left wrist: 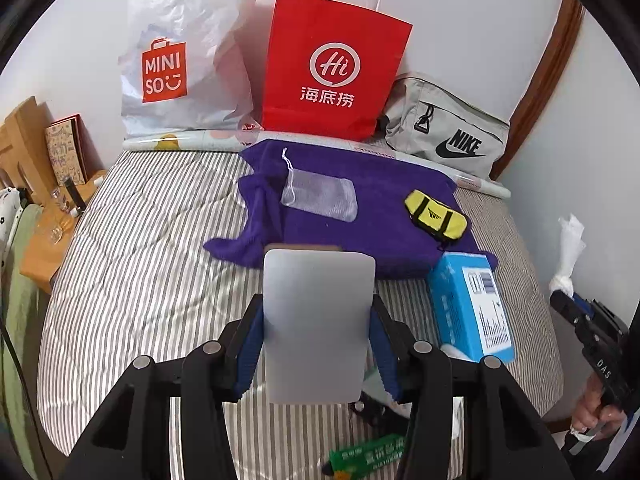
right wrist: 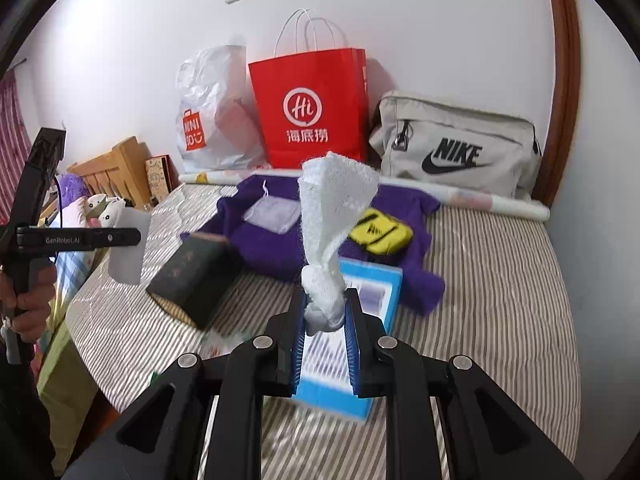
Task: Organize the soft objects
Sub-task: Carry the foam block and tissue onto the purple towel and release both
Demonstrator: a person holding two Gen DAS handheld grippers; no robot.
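Left hand-held gripper (left wrist: 316, 344) clamped on a flat grey-white pad (left wrist: 318, 324), blue fingers (left wrist: 250, 356) pressing its two side edges, pad upright above the striped bed (left wrist: 140, 280); right hand-held gripper (right wrist: 325, 320) closed on the knotted lower end of a white cloth (right wrist: 334, 216), rest of the cloth standing up and fanning out above the fingers; directly behind and below that gripper, a blue box (right wrist: 352, 344) lying flat on the bed, its far end touching a purple towel (right wrist: 260, 240); on the towel, a small mesh drawstring pouch (left wrist: 320, 196) toward the left and a yellow mini duffel bag (left wrist: 436, 216) toward the right, well apart from each other; to the left of the blue box in the right wrist view, a dark box (right wrist: 196, 276) tilted on the bed, near the towel's edge; near the bottom of the left wrist view, a green packet (left wrist: 368, 456), partly hidden by the gripper frame; along the far wall, side by side, a white Miniso plastic bag (left wrist: 180, 60), a red paper bag (left wrist: 332, 68) with white handles and a grey Nike bag (left wrist: 448, 132); in front of those three, a long printed roll (left wrist: 192, 142) lying across the bed's far edge; beyond the left bed edge, a wooden headboard (right wrist: 116, 168) and plush toys (right wrist: 100, 206).
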